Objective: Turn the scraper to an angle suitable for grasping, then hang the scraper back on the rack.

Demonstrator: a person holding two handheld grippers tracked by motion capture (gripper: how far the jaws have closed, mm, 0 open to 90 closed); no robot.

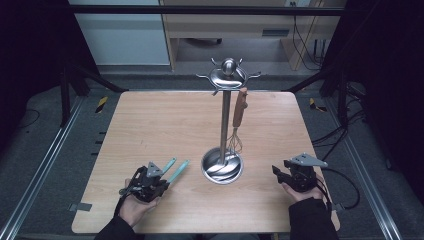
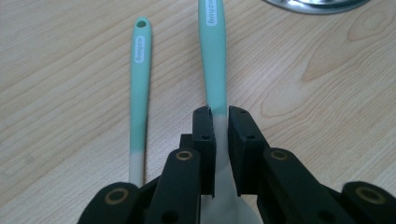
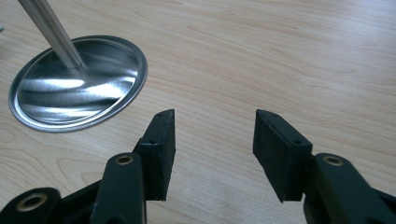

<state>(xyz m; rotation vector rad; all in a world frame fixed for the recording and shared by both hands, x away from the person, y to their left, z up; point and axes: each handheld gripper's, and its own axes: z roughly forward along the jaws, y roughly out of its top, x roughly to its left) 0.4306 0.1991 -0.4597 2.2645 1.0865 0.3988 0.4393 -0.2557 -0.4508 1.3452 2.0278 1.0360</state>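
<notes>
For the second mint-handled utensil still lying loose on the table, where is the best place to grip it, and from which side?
Probably mid-handle on the loose mint utensil, coming from above with the jaws across its narrow width. It lies flat, apart from the one the left gripper is shut on, and its handle is slim and straight. The right gripper stands open.

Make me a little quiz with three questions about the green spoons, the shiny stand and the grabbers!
1. Where does the whisk hang?
A. on the metal stand
B. in the right gripper
C. flat on the table

2. How many mint-green handled utensils lie on the table?
A. one
B. two
C. four

3. How is the left gripper?
A. wide open
B. shut on a utensil handle
C. holding the whisk

Answers: 1 A, it dangles from a hook by the pole. 2 B, two handles lie side by side. 3 B, the jaws pinch one handle.
</notes>
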